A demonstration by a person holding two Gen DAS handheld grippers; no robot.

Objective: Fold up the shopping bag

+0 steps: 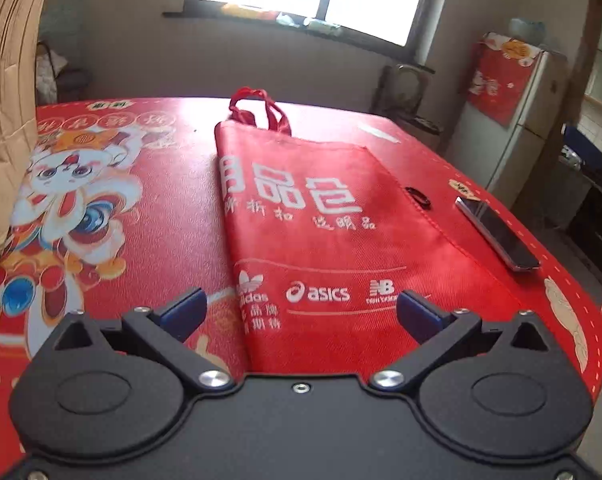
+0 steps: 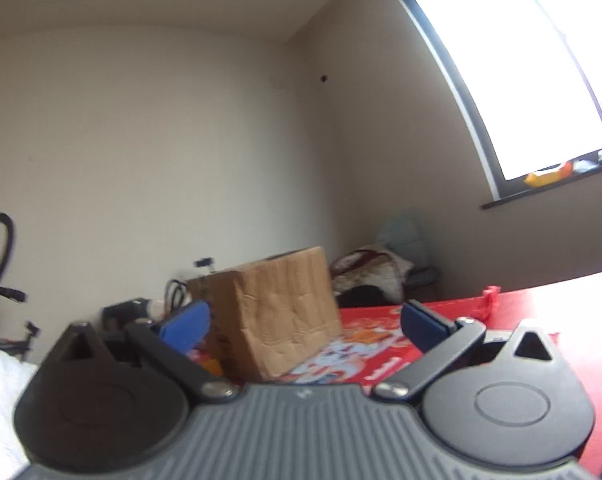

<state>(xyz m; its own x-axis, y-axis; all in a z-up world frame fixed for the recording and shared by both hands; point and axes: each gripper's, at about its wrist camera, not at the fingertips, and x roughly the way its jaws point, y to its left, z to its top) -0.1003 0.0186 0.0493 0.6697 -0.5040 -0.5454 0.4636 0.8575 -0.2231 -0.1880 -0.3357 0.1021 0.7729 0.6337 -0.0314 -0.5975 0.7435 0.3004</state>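
A red non-woven shopping bag (image 1: 321, 216) with white print lies flat on the red patterned tablecloth (image 1: 101, 200), handles (image 1: 257, 110) at the far end. My left gripper (image 1: 301, 310) is open and empty, hovering over the bag's near bottom edge, blue pads (image 1: 185, 312) wide apart. My right gripper (image 2: 305, 320) is open and empty, raised and pointing across the table toward the wall. In the right wrist view only a bit of the bag's red handle (image 2: 489, 300) shows at the right.
A phone (image 1: 497, 236) and a small black ring (image 1: 419, 196) lie right of the bag. A cardboard box (image 2: 277, 312) stands at the table's left side, also in the left wrist view (image 1: 5, 120). A fridge (image 1: 513, 120) stands beyond the table's right edge.
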